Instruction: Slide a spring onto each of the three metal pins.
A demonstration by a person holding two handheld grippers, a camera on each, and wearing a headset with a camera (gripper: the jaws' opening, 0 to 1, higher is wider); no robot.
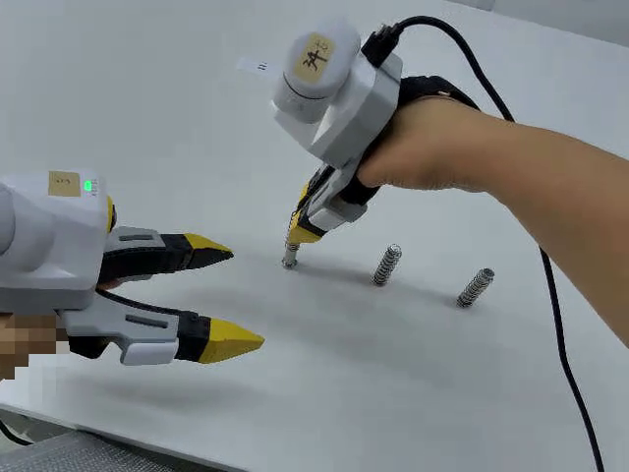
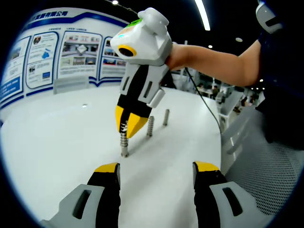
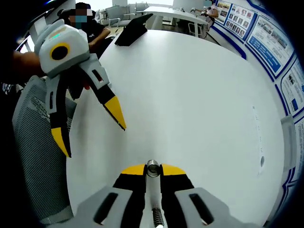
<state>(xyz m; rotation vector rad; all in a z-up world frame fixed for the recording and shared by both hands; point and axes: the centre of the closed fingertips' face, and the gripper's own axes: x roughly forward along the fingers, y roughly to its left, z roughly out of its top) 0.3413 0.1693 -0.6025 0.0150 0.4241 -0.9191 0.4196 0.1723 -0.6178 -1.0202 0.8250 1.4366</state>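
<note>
1. Right gripper (image 1: pixel 297 238): jaws closed on coiled grey metal spring (image 2: pixel 124 137), sleeved over upright metal pin (image 3: pixel 152 167) between the tips.
2. Left gripper (image 1: pixel 242 298): jaws wide apart, empty, facing that pin.
3. Two more spring-sleeved pins (image 1: pixel 387 265), upright, just beside Right gripper.

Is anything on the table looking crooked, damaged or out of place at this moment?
Nothing stands out. The middle spring and the far spring look whole; they lean in the head view but stand nearly upright in the left gripper view. The right hand-held gripper grips the third spring.
</note>
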